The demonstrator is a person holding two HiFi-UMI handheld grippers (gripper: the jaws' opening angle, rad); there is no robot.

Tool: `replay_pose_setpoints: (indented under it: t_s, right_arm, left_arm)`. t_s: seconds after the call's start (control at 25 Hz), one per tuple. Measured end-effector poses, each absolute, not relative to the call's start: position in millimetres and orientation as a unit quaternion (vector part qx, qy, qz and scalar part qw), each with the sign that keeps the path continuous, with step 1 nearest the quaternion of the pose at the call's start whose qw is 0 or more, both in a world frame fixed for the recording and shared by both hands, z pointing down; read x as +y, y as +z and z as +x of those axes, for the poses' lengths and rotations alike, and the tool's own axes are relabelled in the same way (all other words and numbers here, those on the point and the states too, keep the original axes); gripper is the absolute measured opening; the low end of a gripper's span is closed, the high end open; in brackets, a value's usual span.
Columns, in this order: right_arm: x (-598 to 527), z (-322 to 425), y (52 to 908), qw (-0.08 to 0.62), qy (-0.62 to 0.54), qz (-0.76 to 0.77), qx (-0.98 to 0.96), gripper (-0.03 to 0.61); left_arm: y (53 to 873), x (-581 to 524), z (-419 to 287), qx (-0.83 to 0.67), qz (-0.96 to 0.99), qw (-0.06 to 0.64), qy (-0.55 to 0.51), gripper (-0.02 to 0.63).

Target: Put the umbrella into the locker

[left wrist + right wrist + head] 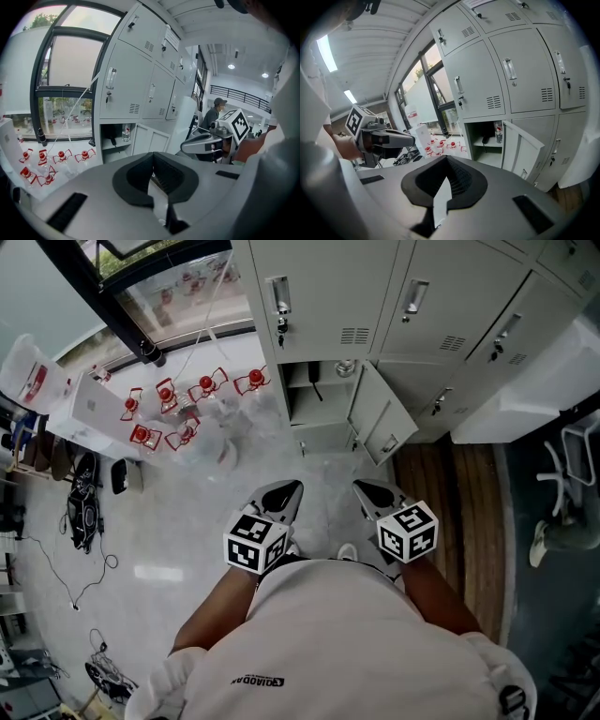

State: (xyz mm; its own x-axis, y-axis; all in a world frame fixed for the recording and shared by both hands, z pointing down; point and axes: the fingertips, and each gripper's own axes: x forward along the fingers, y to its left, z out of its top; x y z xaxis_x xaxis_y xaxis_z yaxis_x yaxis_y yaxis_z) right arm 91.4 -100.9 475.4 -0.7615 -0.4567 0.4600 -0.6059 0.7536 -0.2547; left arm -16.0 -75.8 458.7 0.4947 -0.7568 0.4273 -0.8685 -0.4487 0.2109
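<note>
The open locker [305, 413] is in the bottom row of grey lockers, its door [382, 420] swung out to the right. On its upper shelf lies a black thing, apparently the folded umbrella [317, 386] [111, 133] [486, 138], next to a clear bottle [345, 367] [125, 132] [498, 132]. My left gripper [291, 487] [153, 154] and right gripper [362, 487] [446, 159] are side by side close to my body, well short of the locker. Both are shut and hold nothing. Each gripper also shows in the other's view: the right gripper [188, 144] and the left gripper [410, 138].
Several red-capped items [173, 404] and a white panel [98, 409] lie on the pale floor left of the locker, below a window. Cables [84, 512] trail at far left. A wooden strip [450, 493] and a chair [562, 512] lie right. A person in a cap [213, 112] sits far behind.
</note>
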Motion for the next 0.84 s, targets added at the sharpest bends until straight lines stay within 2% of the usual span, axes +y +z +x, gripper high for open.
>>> replay_pose_setpoints:
  t_s: [0.84]
  right_arm:
    - [-100.9, 92.6, 478.2, 0.185, 0.205, 0.300, -0.913, 0.040]
  left_arm:
    - [451.1, -82.8, -35.4, -0.501, 0.833, 0.196, 0.127, 0.014]
